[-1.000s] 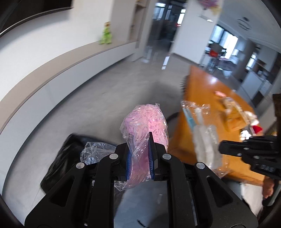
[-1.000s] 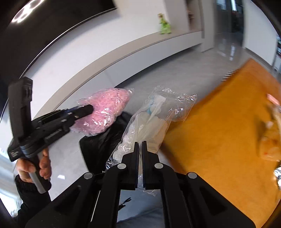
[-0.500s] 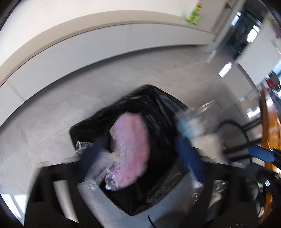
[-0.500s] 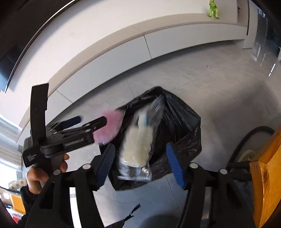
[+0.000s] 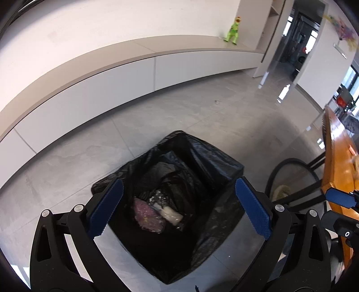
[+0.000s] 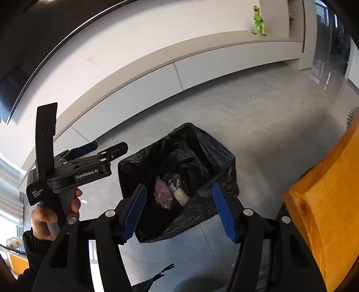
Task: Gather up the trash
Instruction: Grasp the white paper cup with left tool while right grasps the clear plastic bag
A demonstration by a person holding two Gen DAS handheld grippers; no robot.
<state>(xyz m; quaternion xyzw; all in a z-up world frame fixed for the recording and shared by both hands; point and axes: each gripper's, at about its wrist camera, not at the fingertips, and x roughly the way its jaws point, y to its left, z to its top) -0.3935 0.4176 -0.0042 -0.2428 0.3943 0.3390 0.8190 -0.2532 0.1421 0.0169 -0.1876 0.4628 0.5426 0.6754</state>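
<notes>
Grey tiled floor [image 5: 202,116], black-lined bin [image 5: 215,161] holding pink bag [image 5: 148,215] and what looks like a clear packet [image 5: 171,215], left gripper [image 5: 179,207] and right gripper [image 6: 179,212] above, jaws just opened, spread, empty.

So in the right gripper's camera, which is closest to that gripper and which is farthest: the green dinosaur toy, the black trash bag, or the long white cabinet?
1. black trash bag, just below the right gripper on the floor.
2. long white cabinet, across the floor along the wall.
3. green dinosaur toy, standing on the cabinet's far end, top right.
</notes>
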